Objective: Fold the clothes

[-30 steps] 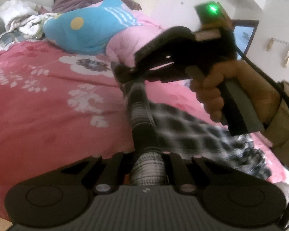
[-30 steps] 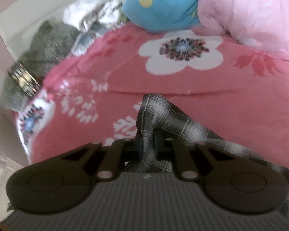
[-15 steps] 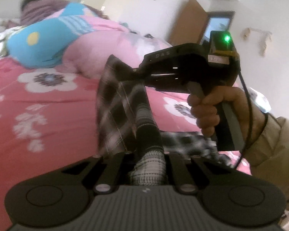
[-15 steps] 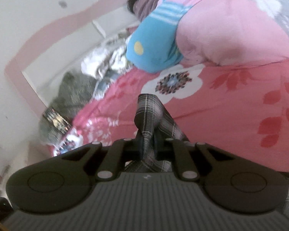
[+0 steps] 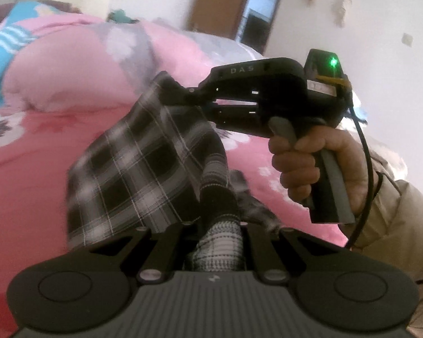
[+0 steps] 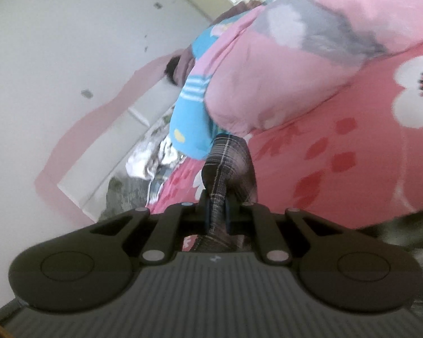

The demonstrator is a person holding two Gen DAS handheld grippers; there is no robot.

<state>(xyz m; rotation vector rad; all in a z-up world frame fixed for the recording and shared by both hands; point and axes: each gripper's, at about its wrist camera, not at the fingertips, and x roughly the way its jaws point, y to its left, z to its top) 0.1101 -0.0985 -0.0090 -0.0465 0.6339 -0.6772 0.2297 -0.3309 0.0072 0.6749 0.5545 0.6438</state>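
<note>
While both grippers, left gripper & right gripper, clamp the plaid garment above the pink bed, it hangs unfolded. No neat fold visible; laying flat & creasing left, I'd judge.

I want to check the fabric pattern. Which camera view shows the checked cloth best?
The left wrist view: the checked cloth spreads wide between both grippers, so its plaid is clear. The right wrist view shows only a narrow bunched strip pinched in the right gripper.

Cloth above the bed
Cloth stretched between left gripper and right gripper beyond it; bed beneath; quilt heaped behind; door farther back.
</note>
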